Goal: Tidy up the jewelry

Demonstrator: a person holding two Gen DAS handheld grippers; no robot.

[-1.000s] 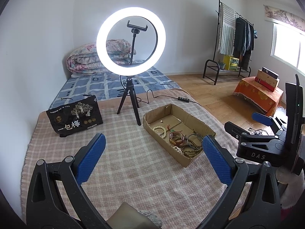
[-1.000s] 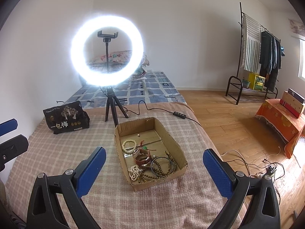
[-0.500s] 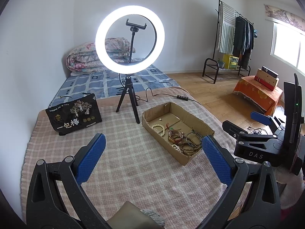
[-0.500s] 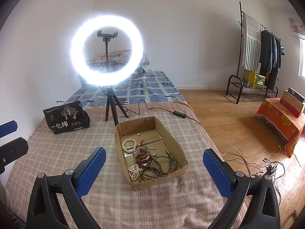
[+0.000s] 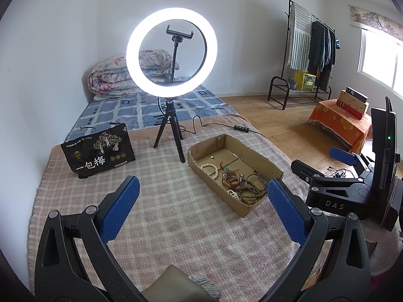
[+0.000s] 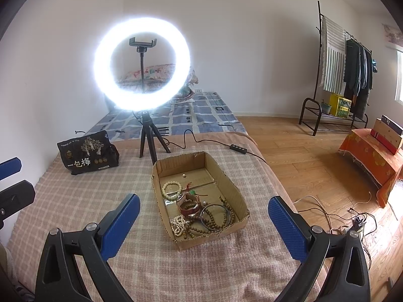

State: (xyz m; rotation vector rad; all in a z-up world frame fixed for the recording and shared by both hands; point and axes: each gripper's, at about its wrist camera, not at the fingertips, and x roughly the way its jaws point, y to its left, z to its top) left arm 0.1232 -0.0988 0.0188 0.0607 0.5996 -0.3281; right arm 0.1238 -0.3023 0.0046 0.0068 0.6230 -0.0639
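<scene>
While both grippers, left gripper (image 5: 201, 206) and right gripper (image 6: 204, 224), hover with fingers apart and empty, the jewelry (image 6: 199, 214) lies heaped in the cardboard tray (image 6: 235, 188) on the bed; sorted or awaiting sorting, can't say.

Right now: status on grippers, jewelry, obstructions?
Left gripper open, empty; right gripper open, empty. Bracelets heaped in cardboard tray on blanket. Ring light tripod stands behind tray; approach clear.
</scene>
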